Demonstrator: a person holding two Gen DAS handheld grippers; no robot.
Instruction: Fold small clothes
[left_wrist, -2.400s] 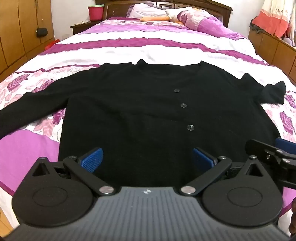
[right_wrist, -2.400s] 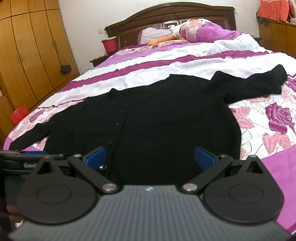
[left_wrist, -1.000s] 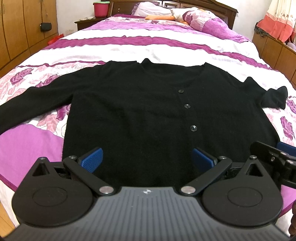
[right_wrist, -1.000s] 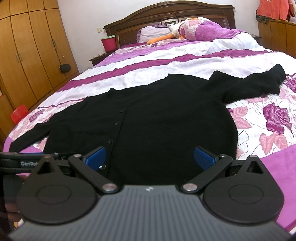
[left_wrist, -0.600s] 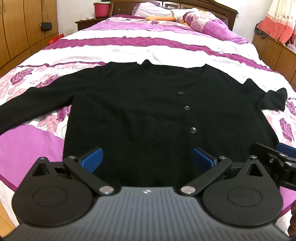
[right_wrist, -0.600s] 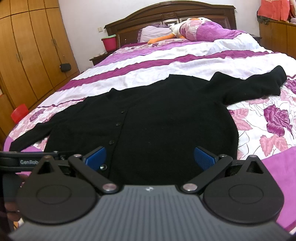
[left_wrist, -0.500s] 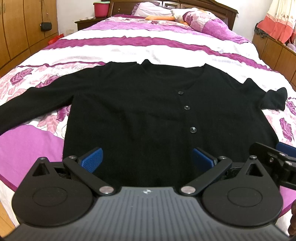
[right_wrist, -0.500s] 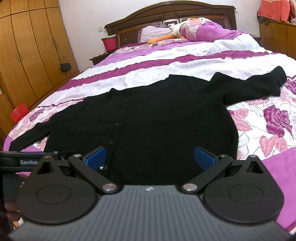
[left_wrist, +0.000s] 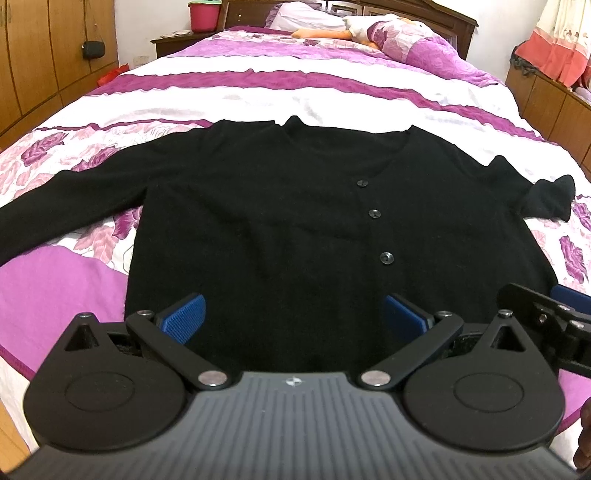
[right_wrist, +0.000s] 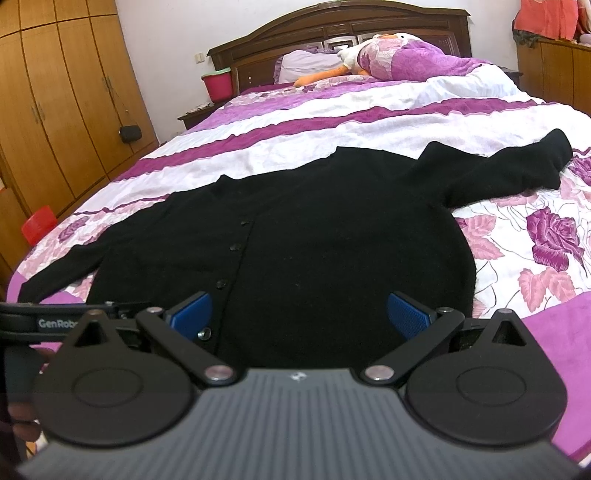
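A black buttoned cardigan (left_wrist: 295, 221) (right_wrist: 332, 240) lies flat on the bed, front up, collar toward the headboard and both sleeves spread out sideways. Its right sleeve (right_wrist: 517, 170) ends in a folded-back cuff. My left gripper (left_wrist: 293, 319) hovers open above the cardigan's lower hem with nothing between its blue pads (left_wrist: 183, 322). Beside it on the right, my right gripper (right_wrist: 299, 314) is also open over the hem, near the bottom button. Each gripper shows at the edge of the other's view. The hem itself is hidden behind the gripper bodies.
The bed cover (left_wrist: 295, 88) is white with purple stripes and flowers. Pillows and a soft toy (right_wrist: 388, 55) lie by the dark headboard (right_wrist: 332, 26). Wooden wardrobes (right_wrist: 55, 110) stand on the left, a pink bucket (right_wrist: 218, 83) on the nightstand, cabinets on the right.
Both views drifted slightly over the last seconds; the cardigan has stayed where it was and both grippers have stayed open.
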